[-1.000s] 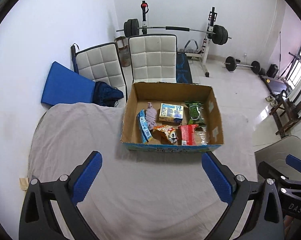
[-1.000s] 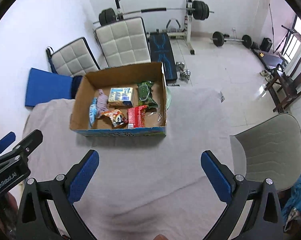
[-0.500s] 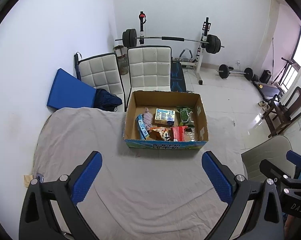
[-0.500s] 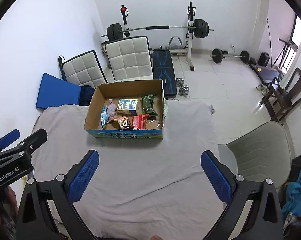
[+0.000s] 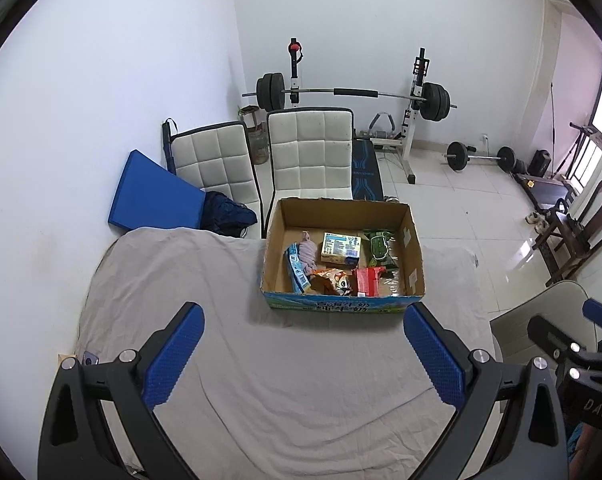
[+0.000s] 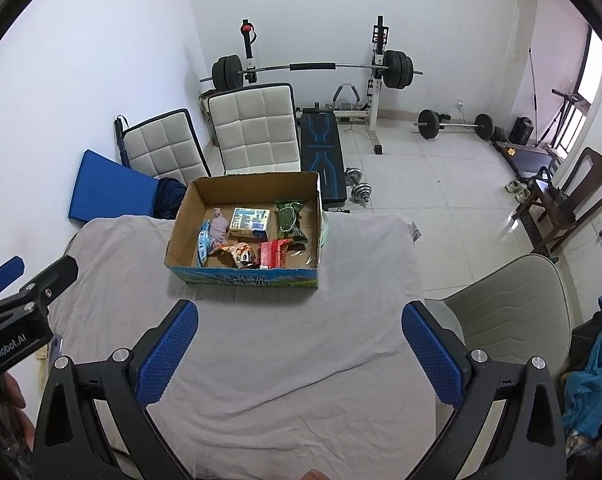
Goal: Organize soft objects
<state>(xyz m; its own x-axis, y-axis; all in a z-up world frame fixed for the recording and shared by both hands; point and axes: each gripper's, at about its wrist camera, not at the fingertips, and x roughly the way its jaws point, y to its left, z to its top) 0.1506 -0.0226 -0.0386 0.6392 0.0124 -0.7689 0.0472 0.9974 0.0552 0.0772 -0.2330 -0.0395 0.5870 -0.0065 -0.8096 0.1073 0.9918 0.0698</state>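
Note:
An open cardboard box (image 5: 415, 240) (image 6: 181, 224) stands on the grey cloth-covered table (image 5: 181, 280) (image 6: 121, 264). Inside lie soft packets: a blue pouch (image 5: 295, 270), a lilac cloth piece (image 5: 307, 250), a boxed pack (image 5: 340, 245) (image 6: 249, 221), a green packet (image 5: 379, 246) (image 6: 288, 218), an orange snack bag (image 5: 335, 280) (image 6: 241, 254) and a red packet (image 5: 367, 282) (image 6: 272, 253). My left gripper (image 5: 303, 340) is open and empty, high above the table's near part. My right gripper (image 6: 299, 338) is open and empty, likewise held back from the box.
Two white padded chairs (image 5: 309, 152) and a blue mat (image 5: 153, 196) stand behind the table. A barbell rack (image 5: 353, 92), bench and dumbbells (image 6: 359, 188) fill the far floor. A grey chair (image 6: 509, 312) stands at the table's right, a wooden chair (image 6: 573, 196) farther right.
Both grippers have pulled back and up from the box, so it looks smaller and more of the room shows. Both jaws stay open and empty.

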